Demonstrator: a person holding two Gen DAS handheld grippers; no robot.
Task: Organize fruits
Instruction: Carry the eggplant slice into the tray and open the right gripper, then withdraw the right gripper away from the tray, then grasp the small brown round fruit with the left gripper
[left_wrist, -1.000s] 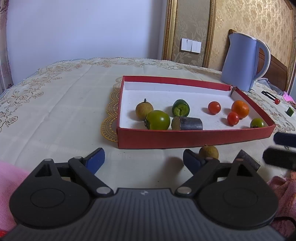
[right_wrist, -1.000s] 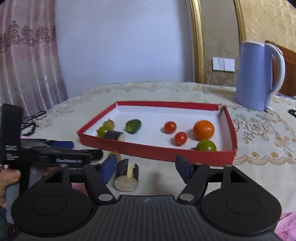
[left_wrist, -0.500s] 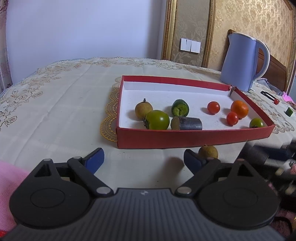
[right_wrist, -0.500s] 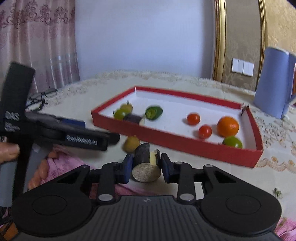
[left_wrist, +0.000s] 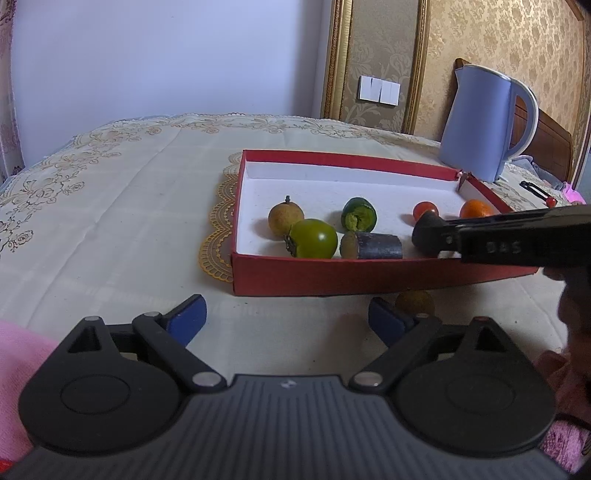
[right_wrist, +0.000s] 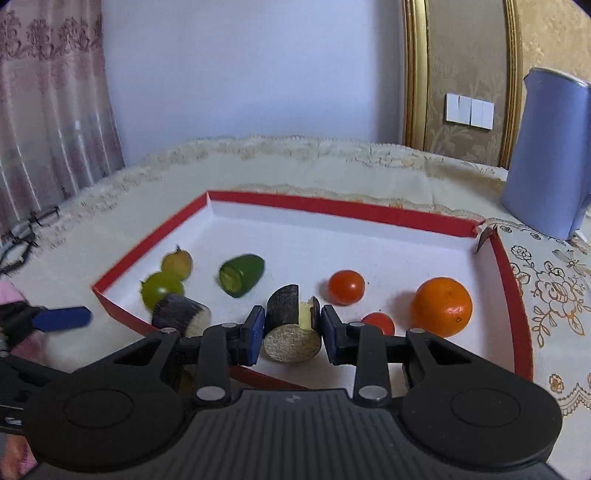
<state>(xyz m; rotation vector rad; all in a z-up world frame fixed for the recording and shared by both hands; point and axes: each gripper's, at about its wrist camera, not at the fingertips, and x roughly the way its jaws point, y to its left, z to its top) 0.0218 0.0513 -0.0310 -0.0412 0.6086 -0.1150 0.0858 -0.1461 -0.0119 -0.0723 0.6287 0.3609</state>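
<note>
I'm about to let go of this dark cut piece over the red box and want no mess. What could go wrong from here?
The right gripper holds the dark cut piece above the red box, near its front wall. It looks round, so it may roll into the cherry tomato or the dark piece already lying inside. Released too early, it could clip the wall. One brown fruit waits outside, beside the open left gripper.

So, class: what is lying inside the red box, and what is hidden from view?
Inside the red box: two brown fruits, one brown longan, a green tomato, a cucumber piece, two red tomatoes, an orange. The right gripper hides part of one red tomato and the floor beneath.
</note>
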